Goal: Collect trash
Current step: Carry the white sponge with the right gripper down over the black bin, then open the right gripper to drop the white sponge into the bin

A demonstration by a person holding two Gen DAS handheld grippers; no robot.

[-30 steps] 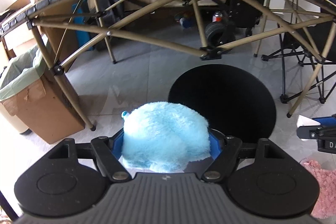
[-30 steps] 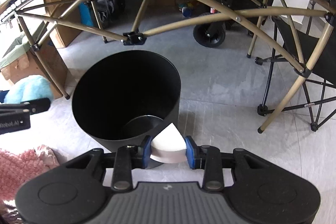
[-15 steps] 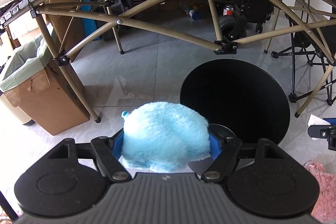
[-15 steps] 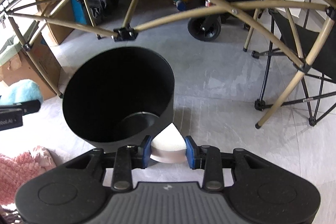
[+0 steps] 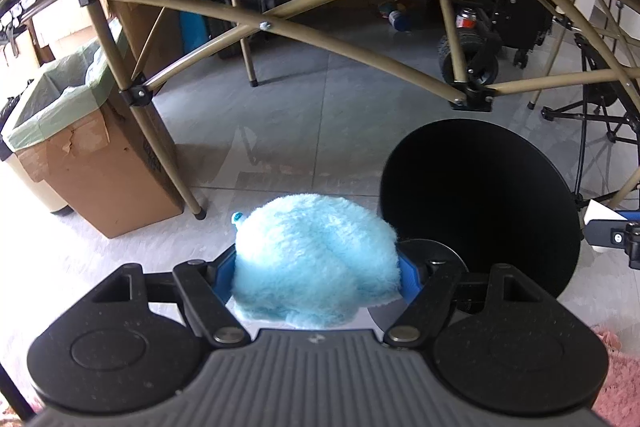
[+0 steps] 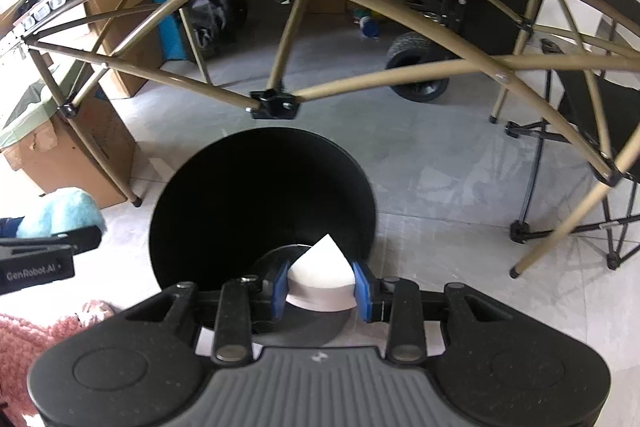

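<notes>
The right gripper (image 6: 320,285), jaws clamped on a folded white paper wedge (image 6: 322,267), has slid over the round black bin (image 6: 224,195), ready to drop. The left gripper (image 5: 316,275), holding a fluffy light-blue cloth (image 5: 312,259), has edged nearer the bin's rim.

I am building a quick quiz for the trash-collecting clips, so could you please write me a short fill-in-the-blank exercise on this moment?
1. The left gripper is closed on a fluffy cloth coloured light ____.
2. The right gripper clamps a folded ____ paper.
3. The round bin on the floor is coloured ____.
4. The cardboard box is lined with a pale ____ bag.

Missing words: blue; white; black; green
</notes>
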